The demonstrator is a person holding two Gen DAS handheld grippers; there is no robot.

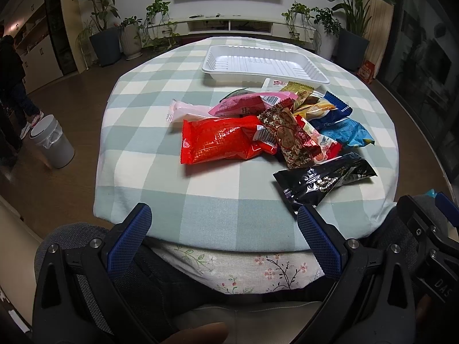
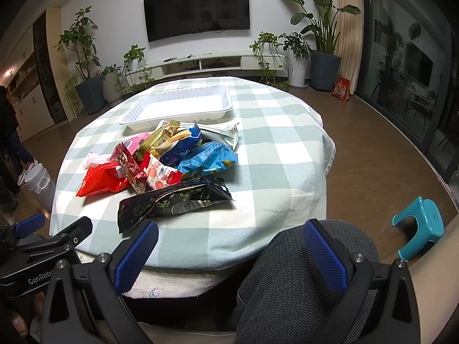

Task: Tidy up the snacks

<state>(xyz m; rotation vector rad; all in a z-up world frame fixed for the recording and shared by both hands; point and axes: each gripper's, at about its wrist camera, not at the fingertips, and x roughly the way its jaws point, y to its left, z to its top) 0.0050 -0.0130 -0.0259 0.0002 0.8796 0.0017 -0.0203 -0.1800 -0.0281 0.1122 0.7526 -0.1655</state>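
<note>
A pile of snack packets lies on the checked tablecloth [image 1: 160, 149]: a red packet [image 1: 221, 140], a black packet [image 1: 324, 177], a pink one [image 1: 246, 104], blue ones [image 1: 341, 130] and several others. The pile also shows in the right wrist view, with the black packet [image 2: 175, 200] nearest. A white empty tray [image 1: 264, 63] [image 2: 180, 106] stands behind the pile. My left gripper [image 1: 223, 229] is open and empty at the near table edge. My right gripper [image 2: 229, 246] is open and empty, low at the near edge, over my knee.
A white bin [image 1: 53, 143] stands on the floor at the left, near a standing person [image 1: 11, 86]. A teal stool [image 2: 418, 226] is at the right. Potted plants, a TV and a low cabinet line the far wall.
</note>
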